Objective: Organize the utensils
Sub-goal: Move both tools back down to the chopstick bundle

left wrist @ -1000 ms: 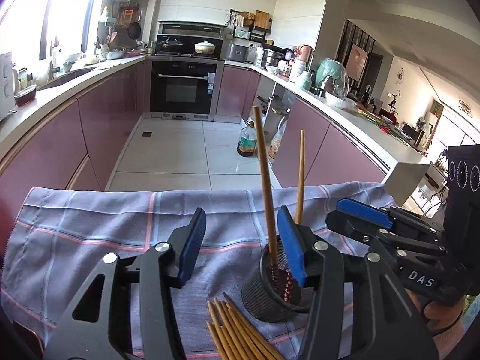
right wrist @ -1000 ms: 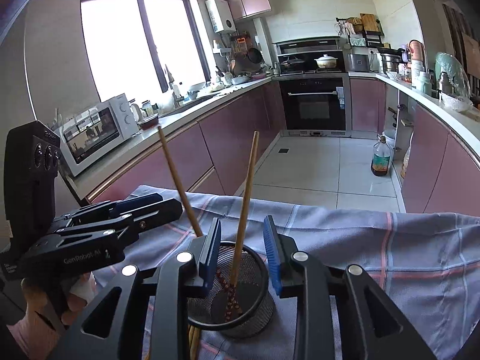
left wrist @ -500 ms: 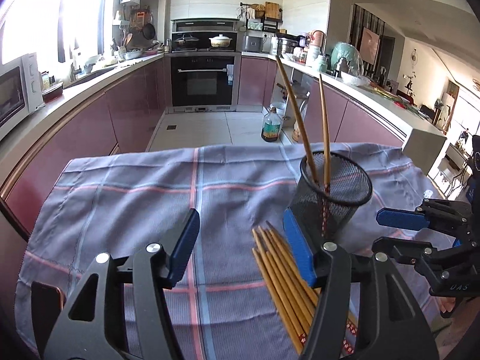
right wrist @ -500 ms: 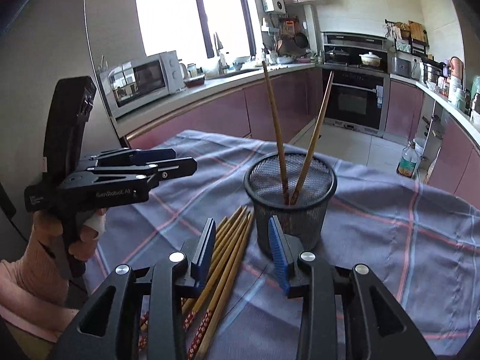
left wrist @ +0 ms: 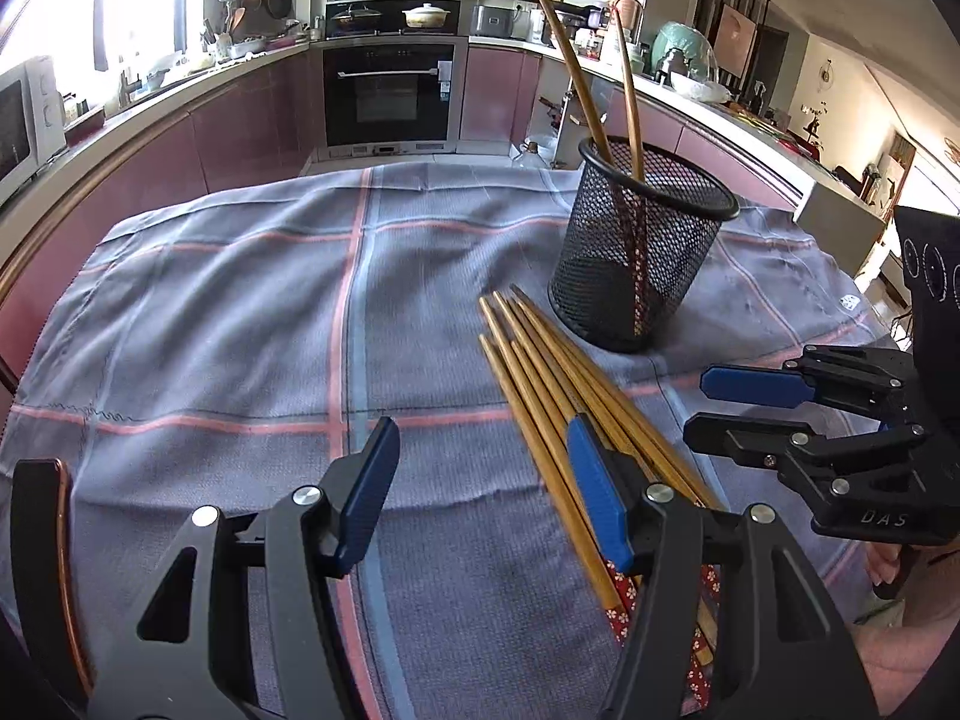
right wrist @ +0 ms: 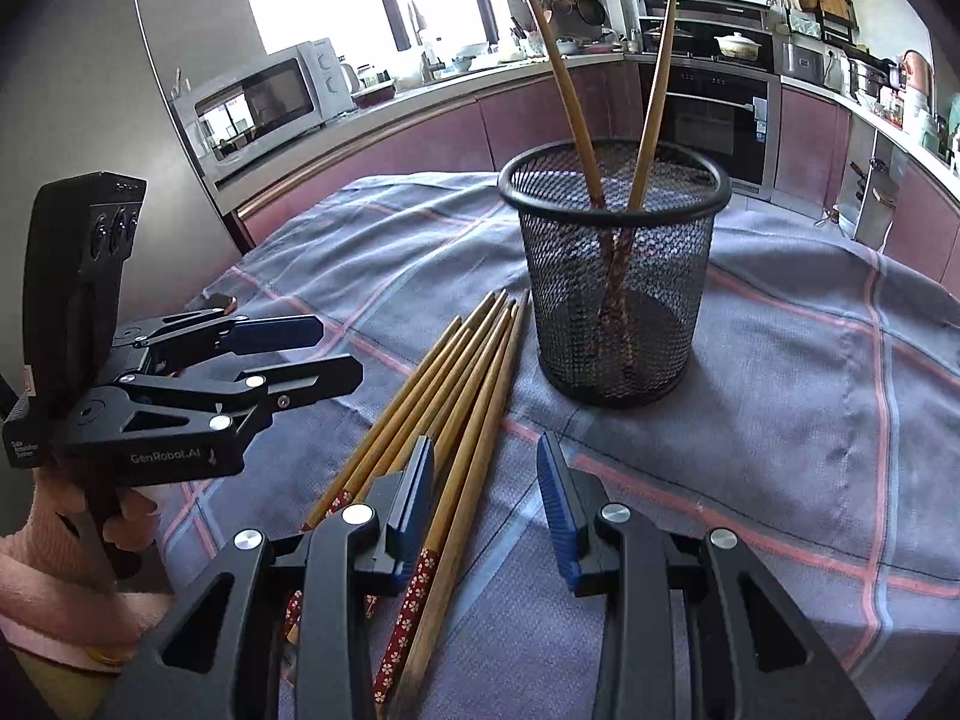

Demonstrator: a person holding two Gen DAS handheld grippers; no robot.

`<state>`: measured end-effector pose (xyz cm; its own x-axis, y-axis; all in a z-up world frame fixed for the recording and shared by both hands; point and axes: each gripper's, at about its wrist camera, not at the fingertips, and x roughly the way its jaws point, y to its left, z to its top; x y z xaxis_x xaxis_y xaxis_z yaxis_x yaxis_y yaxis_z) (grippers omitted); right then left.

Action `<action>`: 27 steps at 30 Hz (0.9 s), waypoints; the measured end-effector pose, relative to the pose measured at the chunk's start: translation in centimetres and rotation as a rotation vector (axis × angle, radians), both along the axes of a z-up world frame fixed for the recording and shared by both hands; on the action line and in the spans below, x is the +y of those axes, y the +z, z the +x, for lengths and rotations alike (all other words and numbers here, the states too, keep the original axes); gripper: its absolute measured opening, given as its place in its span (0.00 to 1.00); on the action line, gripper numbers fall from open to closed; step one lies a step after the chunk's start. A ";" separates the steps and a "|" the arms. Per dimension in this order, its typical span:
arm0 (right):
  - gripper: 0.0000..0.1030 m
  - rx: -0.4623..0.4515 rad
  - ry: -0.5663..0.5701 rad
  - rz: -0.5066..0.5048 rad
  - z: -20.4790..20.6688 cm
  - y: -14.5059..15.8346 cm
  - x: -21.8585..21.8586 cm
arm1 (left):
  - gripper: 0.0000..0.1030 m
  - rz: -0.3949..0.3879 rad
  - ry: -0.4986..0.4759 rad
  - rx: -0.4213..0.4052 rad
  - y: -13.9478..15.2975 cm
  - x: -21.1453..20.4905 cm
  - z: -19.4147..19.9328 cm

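Note:
A black mesh cup stands on the grey checked cloth and holds two upright chopsticks. Several loose wooden chopsticks lie flat in a bundle in front of the cup. My left gripper is open and empty, above the cloth just left of the bundle; it also shows in the right wrist view. My right gripper is open and empty, low over the bundle's near ends; it also shows in the left wrist view.
The cloth-covered table ends at its far edge toward the kitchen floor. A dark phone-like object lies at the cloth's near left corner. Counters, an oven and a microwave stand well behind.
Both grippers have pulled back and down from the cup toward the near side of the table. The cup now stands farther off and the loose bundle lies under the grippers.

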<state>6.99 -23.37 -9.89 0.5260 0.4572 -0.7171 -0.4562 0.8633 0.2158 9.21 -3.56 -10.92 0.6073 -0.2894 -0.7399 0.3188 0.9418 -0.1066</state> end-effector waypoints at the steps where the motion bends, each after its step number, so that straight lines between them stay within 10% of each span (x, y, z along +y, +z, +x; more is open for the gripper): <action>1: 0.33 0.006 -0.001 -0.002 0.0 -0.2 0.0 | 0.56 0.003 -0.002 0.005 -0.2 -0.1 -0.1; 27: 0.23 0.056 -0.031 -0.060 1.2 -1.8 1.3 | 0.44 0.015 -0.074 0.087 -2.6 -0.7 -0.5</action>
